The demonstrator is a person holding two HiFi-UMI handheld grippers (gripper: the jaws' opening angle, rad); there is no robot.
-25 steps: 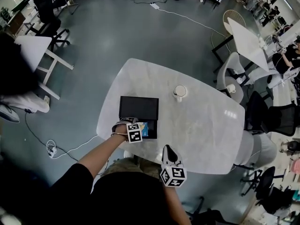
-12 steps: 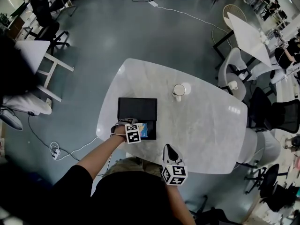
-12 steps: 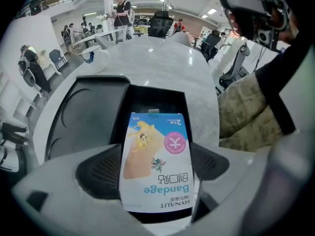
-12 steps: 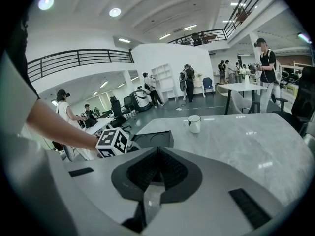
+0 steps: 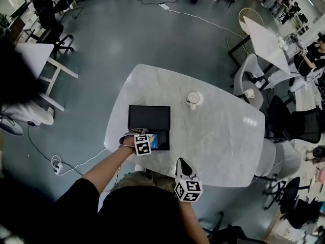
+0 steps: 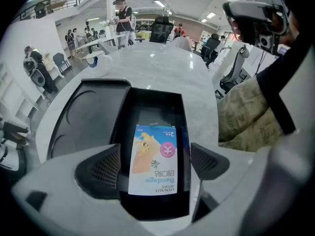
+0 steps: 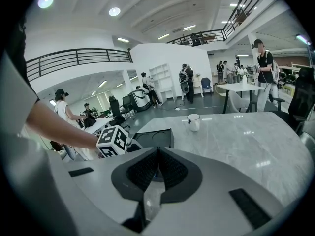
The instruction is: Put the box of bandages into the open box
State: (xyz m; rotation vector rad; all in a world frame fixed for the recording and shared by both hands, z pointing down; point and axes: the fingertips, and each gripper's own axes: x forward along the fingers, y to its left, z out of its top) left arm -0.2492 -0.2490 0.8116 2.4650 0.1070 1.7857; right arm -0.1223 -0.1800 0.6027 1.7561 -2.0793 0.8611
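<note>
Left gripper jaws stood apart astride bandage box | unmoved in open black box | I judged placement done | right gripper jaws together.

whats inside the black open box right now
A blue-and-white cardboard bandage box lies flat in the near half of the black open box, between the parted jaws of the left gripper. Whatever is beneath it is covered.
</note>
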